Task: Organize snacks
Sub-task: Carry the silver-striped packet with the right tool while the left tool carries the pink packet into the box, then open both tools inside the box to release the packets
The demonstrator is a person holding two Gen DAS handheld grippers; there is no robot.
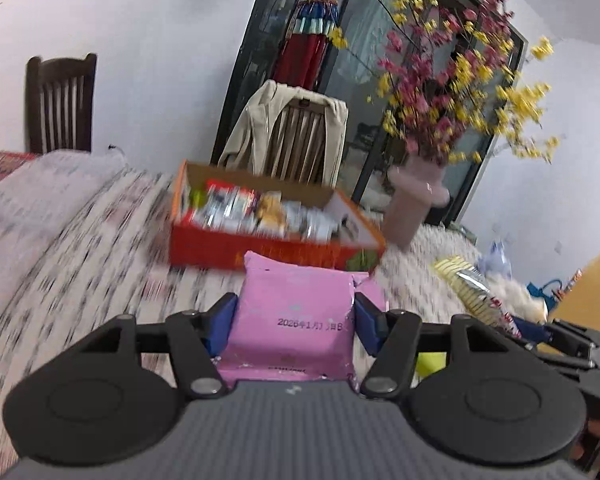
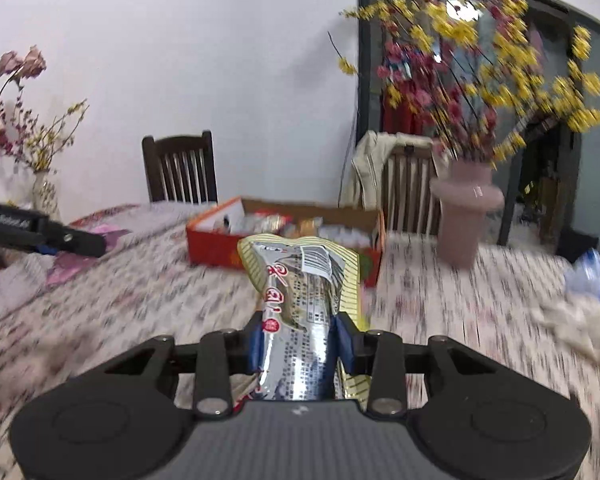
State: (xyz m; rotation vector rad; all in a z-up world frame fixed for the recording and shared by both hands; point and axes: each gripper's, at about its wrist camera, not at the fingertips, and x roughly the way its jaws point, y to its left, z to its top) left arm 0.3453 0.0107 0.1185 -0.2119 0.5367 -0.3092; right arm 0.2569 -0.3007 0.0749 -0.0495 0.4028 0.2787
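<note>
My left gripper (image 1: 294, 322) is shut on a pink snack packet (image 1: 292, 312), held above the flowered tablecloth. The blue pads (image 1: 222, 322) press on both sides of it. Ahead stands an open orange cardboard box (image 1: 228, 248) filled with several snack packs. My right gripper (image 2: 300, 340) is shut on a silver and yellow snack bag (image 2: 300, 300), which stands up between the fingers. The same orange box (image 2: 212, 246) lies beyond it in the right wrist view. The right gripper with its bag (image 1: 472, 292) shows at the right of the left wrist view. The left gripper (image 2: 60, 240) shows at the left of the right wrist view.
A pink vase (image 1: 414, 204) of yellow and red flowers stands right of the box, also the vase (image 2: 466, 216). A chair with a beige coat (image 1: 288, 136) is behind the box. A dark chair (image 1: 60, 104) stands far left. A smaller vase (image 2: 44, 196) and loose wrappers (image 2: 588, 268) sit at the table's sides.
</note>
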